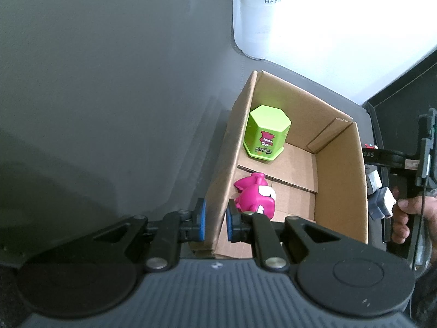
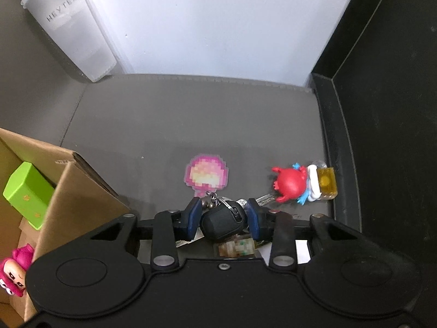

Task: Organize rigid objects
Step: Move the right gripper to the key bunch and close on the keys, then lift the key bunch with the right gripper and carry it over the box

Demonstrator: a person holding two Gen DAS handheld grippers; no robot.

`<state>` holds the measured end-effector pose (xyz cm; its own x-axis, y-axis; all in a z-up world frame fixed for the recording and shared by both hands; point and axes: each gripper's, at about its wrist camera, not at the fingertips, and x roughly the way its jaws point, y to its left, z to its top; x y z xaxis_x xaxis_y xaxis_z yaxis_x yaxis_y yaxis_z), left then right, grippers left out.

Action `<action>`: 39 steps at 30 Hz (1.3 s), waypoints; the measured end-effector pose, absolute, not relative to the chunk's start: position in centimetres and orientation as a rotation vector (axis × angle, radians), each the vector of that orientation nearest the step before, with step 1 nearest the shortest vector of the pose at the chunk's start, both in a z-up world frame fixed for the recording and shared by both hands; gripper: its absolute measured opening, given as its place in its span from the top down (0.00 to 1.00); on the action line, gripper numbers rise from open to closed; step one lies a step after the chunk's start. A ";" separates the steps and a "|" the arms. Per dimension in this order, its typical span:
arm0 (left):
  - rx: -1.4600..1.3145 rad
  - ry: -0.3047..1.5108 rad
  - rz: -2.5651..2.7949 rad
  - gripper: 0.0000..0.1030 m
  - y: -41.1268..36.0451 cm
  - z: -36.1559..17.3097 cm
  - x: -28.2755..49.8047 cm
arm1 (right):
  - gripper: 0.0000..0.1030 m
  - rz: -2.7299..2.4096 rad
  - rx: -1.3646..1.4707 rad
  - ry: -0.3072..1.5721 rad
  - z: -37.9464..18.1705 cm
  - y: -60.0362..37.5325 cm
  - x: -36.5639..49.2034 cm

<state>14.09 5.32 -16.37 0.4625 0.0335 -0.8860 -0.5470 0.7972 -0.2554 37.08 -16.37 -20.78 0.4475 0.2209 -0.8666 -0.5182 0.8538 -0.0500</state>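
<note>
An open cardboard box (image 1: pixel 338 180) stands on the grey counter (image 2: pixel 191 125), holding a lime-green hexagonal tin (image 1: pixel 266 134) upright in its far corner and a magenta toy figure (image 1: pixel 255 194) lying on the floor nearer the front. Beside the box lies a black car key fob (image 2: pixel 222 222) with a pink pixel-art charm (image 2: pixel 206 176) on its ring. Farther right, a red crab figure (image 2: pixel 288 184) touches a small amber block (image 2: pixel 326 183).

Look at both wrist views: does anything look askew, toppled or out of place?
Yes. Inside the cardboard box, the pink figure lies tipped on its side, while the green hexagonal tin stands upright. On the grey mat, a red crab figure also lies toppled beside a small yellow bottle.
</note>
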 end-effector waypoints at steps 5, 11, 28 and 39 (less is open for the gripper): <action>-0.553 1.036 0.385 0.87 5.1 -16.3 14.1 | 0.66 0.467 -0.293 0.996 -19.3 -17.1 36.6; -0.537 1.035 0.389 0.87 4.8 -16.3 14.0 | 0.66 0.482 -0.264 0.972 -17.7 -17.8 35.8; -0.521 1.028 0.401 0.87 4.4 -16.6 13.9 | 1.00 0.519 -0.132 0.981 -13.6 -19.8 35.2; -0.516 1.031 0.406 0.87 4.3 -16.7 13.9 | 0.71 0.538 -0.023 1.177 -17.8 -18.9 35.9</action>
<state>13.86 4.33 -16.68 0.4590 0.0778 -0.8850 -0.5465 0.8102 -0.2121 35.89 -18.85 -17.79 0.2728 0.3884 -0.8802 -0.4114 0.8741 0.2582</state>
